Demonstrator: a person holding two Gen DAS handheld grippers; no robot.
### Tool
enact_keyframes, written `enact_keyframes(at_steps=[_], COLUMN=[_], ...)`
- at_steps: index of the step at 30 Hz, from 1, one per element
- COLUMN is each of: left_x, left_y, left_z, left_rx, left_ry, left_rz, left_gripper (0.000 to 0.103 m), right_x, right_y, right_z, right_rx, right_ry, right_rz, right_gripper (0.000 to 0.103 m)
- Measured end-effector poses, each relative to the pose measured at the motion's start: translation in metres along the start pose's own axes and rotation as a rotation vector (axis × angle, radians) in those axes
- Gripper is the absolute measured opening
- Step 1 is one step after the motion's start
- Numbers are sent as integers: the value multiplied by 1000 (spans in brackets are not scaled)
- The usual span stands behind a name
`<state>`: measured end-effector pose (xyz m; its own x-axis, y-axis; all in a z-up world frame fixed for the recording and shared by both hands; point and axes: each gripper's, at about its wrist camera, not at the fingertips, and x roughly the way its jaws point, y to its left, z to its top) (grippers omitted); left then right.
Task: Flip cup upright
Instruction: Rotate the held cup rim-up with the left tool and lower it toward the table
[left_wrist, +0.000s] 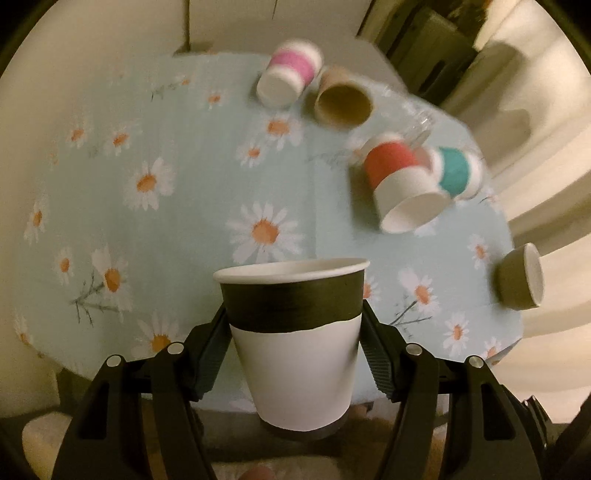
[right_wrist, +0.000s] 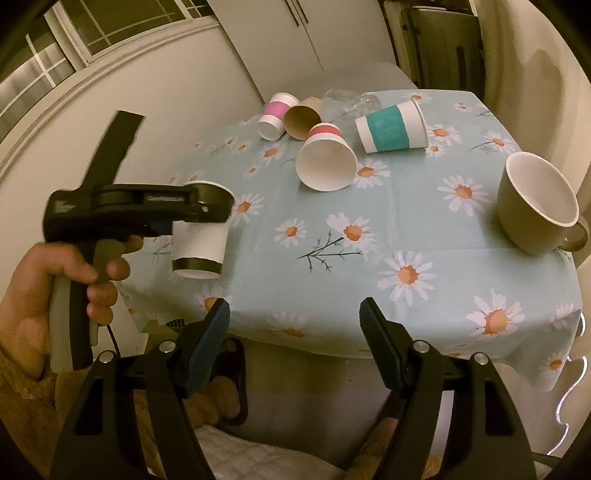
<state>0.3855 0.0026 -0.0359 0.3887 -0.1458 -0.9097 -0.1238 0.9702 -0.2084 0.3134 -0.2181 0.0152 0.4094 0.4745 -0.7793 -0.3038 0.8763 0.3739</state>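
Clamping black-banded cup (left_wrist: 295, 339) mouth-up in left gripper (left_wrist: 293, 332), lower centre, off table (left_wrist: 192, 229); risks crushing or tipping on release. Right gripper (right_wrist: 294, 325) apart, empty.

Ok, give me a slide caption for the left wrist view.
Left gripper holds a black-banded paper cup upright above the daisy tablecloth, other cups lying tipped beyond.

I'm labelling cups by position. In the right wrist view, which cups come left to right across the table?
Black-banded cup held in the left gripper → pink-banded cup → brown cup → red-banded cup → teal-banded cup → mug.
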Motion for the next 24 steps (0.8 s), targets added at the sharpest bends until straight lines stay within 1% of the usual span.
enact_keyframes(at_steps=[3, 6, 10, 16, 18, 19, 22, 24], left_x=[-12, -25, -33, -41, -39, -35, -27, -22], left_y=[-7, -15, -25, -28, -29, -32, -32, -31], left_z=[-5, -16, -30, -49, -55, -60, -70, -75], left_rx=[30, 96, 161, 202, 222, 242, 263, 268], left_ry=[-83, -218, -356, -513, -564, -594, -627, -650], left_rz=[-8, 2, 17, 7, 21, 40, 55, 46], left_gripper=[64, 64, 64, 64, 64, 64, 64, 64], right_x=[0, 0, 1, 0, 0, 1, 1, 1], right_y=[0, 0, -1, -4, -5, -4, -5, -4], right_z=[-1, -1, 0, 1, 1, 1, 2, 2], right_rx=[1, -4, -5, 8, 5, 2, 0, -6], right_ry=[-4, -2, 5, -1, 0, 1, 1, -4], right_rz=[-1, -3, -12, -21, -26, -29, -32, -23], right_gripper=[72, 72, 72, 72, 72, 72, 72, 72])
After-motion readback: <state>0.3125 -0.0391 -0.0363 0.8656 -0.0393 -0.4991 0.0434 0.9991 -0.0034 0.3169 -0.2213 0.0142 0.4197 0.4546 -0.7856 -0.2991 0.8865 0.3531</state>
